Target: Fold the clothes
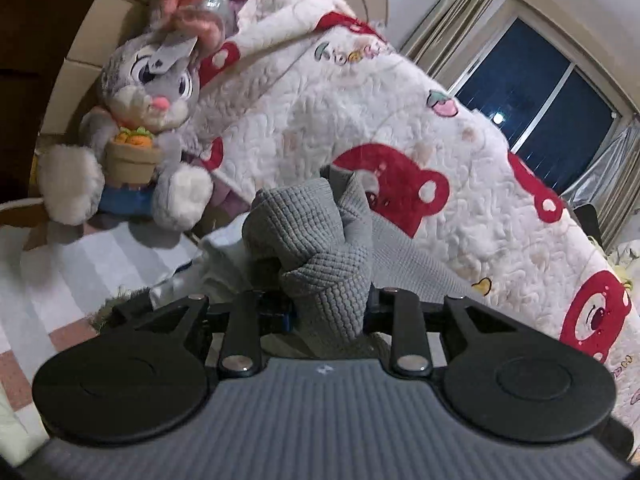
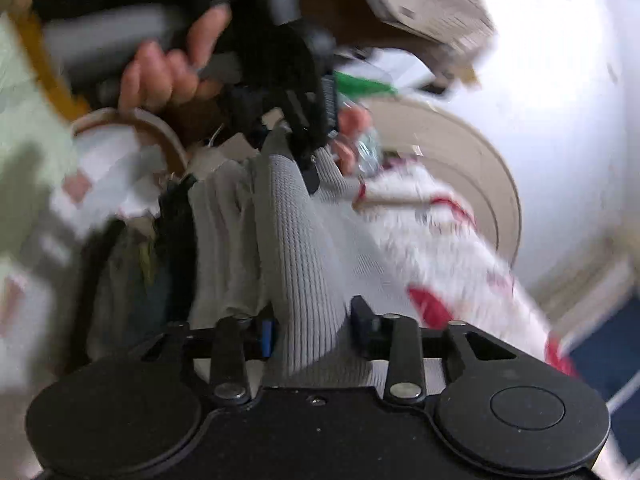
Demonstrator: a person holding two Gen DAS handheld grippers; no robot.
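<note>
A grey waffle-knit garment (image 1: pixel 316 240) is bunched up between the fingers of my left gripper (image 1: pixel 324 304), which is shut on it; the cloth hides the fingertips. In the blurred right wrist view the same grey garment (image 2: pixel 296 240) stretches as a ribbed band from my right gripper (image 2: pixel 314 328) up to the left gripper (image 2: pixel 308 156), held by a hand (image 2: pixel 172 72). The right jaws stand apart, with the band running through the gap between the blue-padded left finger (image 2: pixel 268 336) and the right finger (image 2: pixel 362 320). I see no firm pinch on it.
A white quilt with red bear prints (image 1: pixel 360 128) is heaped behind the garment. A grey plush rabbit (image 1: pixel 148 92) sits at the left against a beige headboard (image 1: pixel 80 40). A striped sheet (image 1: pixel 80 264) covers the bed. A dark window (image 1: pixel 540 88) is at the right.
</note>
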